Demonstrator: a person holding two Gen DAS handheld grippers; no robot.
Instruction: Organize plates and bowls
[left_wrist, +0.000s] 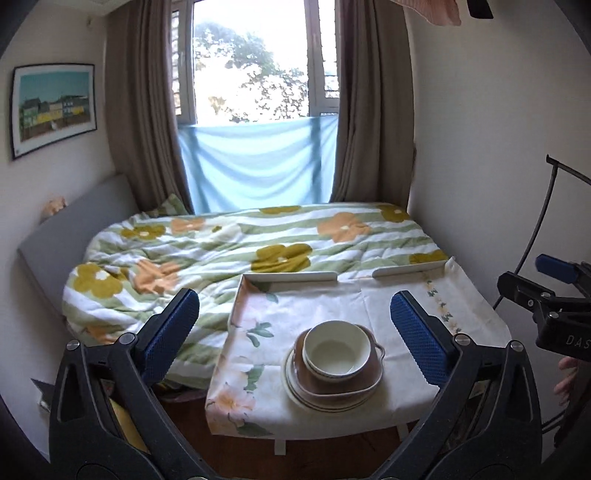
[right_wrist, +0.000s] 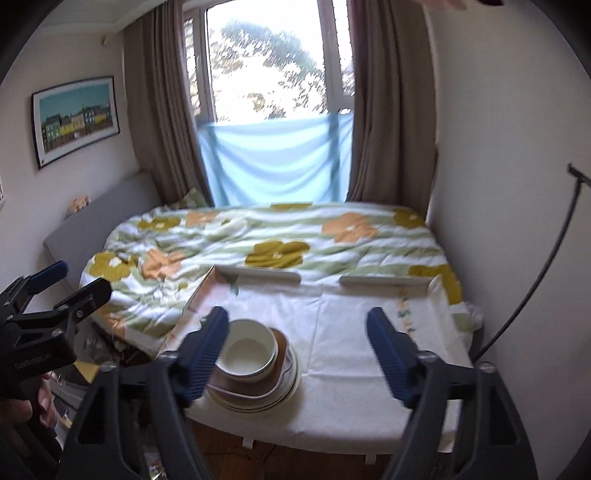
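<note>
A white bowl (left_wrist: 337, 349) sits in a brown square dish (left_wrist: 341, 384), which rests on stacked white plates (left_wrist: 325, 400) near the front of a cloth-covered tray table (left_wrist: 369, 295). My left gripper (left_wrist: 295, 332) is open and empty, held back above the table's front, with the stack between and below its fingers. The stack shows in the right wrist view too: bowl (right_wrist: 249, 352), brown dish (right_wrist: 282, 354), plates (right_wrist: 258, 404). My right gripper (right_wrist: 297, 350) is open and empty above the table front; its left finger (right_wrist: 207, 350) hides the stack's left edge.
A bed with a flowered quilt (left_wrist: 258, 240) lies behind the table, under a curtained window (left_wrist: 258, 74). The table has a raised white rim (left_wrist: 291, 277) at the back. A wall and a black cable (left_wrist: 535, 229) are to the right. Wooden floor (left_wrist: 332, 454) lies below.
</note>
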